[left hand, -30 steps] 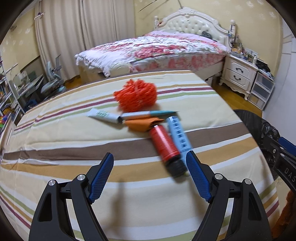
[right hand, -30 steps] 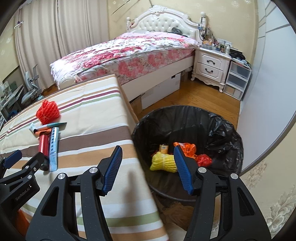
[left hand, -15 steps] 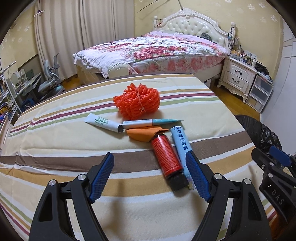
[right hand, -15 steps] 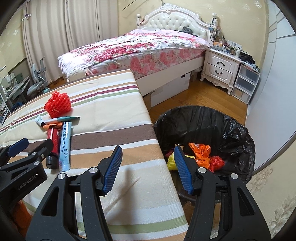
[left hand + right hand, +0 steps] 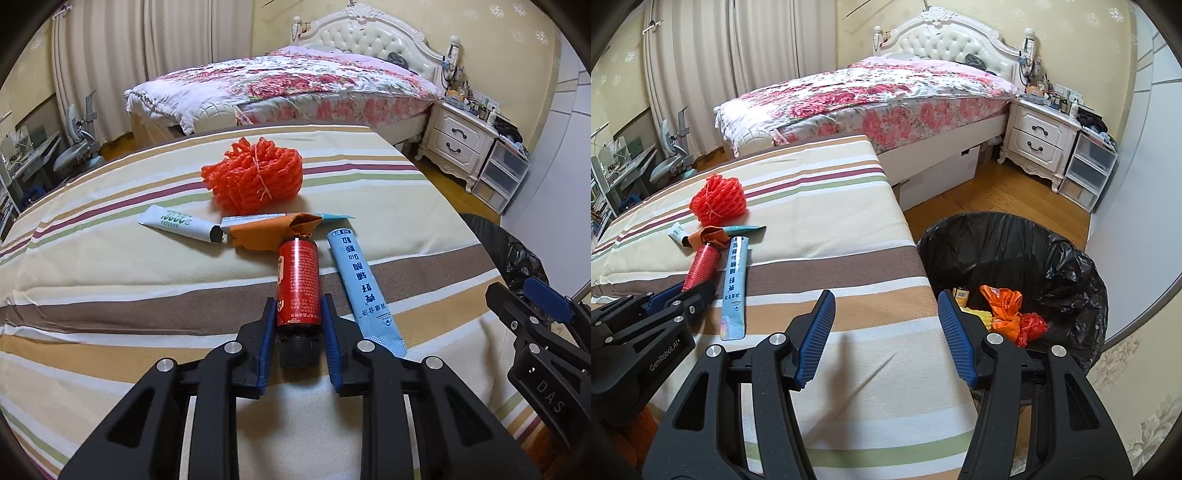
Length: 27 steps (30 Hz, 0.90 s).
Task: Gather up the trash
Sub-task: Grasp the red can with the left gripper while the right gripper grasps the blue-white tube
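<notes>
My left gripper [image 5: 297, 314] is shut on a red can with a black cap [image 5: 297, 284] that lies on the striped table [image 5: 110, 280]; the grip also shows in the right wrist view [image 5: 685, 291]. Beside the can lie a blue sachet [image 5: 364, 288], an orange wrapper [image 5: 273, 232], a white tube [image 5: 177, 223] and an orange foam net [image 5: 255, 177]. My right gripper [image 5: 886, 332] is open and empty above the table's right edge, next to a black-lined trash bin [image 5: 1015, 258] holding orange and yellow trash.
A bed with a floral quilt [image 5: 879, 96] stands behind the table. A white nightstand [image 5: 1038, 140] and plastic drawers [image 5: 1089, 170] are at the right wall. Wooden floor [image 5: 997, 192] lies between bed and bin.
My left gripper moved forward and closed on the red can. My right gripper swung left, from over the bin toward the table's edge, still open.
</notes>
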Motion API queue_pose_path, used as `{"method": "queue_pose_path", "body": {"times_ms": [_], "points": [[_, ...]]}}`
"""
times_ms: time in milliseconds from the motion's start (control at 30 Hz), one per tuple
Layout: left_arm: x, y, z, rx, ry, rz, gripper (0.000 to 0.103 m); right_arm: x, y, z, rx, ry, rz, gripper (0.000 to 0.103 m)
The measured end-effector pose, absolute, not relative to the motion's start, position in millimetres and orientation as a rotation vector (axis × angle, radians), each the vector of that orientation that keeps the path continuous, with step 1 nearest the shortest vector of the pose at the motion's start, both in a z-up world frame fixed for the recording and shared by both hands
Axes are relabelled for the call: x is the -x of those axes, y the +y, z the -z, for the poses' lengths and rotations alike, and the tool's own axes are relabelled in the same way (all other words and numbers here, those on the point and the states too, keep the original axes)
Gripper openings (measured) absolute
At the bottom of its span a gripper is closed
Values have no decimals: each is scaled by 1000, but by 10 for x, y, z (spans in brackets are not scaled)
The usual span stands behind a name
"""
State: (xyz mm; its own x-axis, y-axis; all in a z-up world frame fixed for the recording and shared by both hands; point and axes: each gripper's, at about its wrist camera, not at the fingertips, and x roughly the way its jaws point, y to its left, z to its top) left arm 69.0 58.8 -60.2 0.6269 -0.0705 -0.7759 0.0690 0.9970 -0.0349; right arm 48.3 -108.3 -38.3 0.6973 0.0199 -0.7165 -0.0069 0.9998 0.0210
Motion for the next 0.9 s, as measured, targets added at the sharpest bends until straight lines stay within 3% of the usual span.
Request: {"method": "queue_pose_path", "body": {"times_ms": [900], "points": [[-302, 1543, 560, -9, 855, -107, 25, -650, -163, 423, 73, 840, -205, 55]]}}
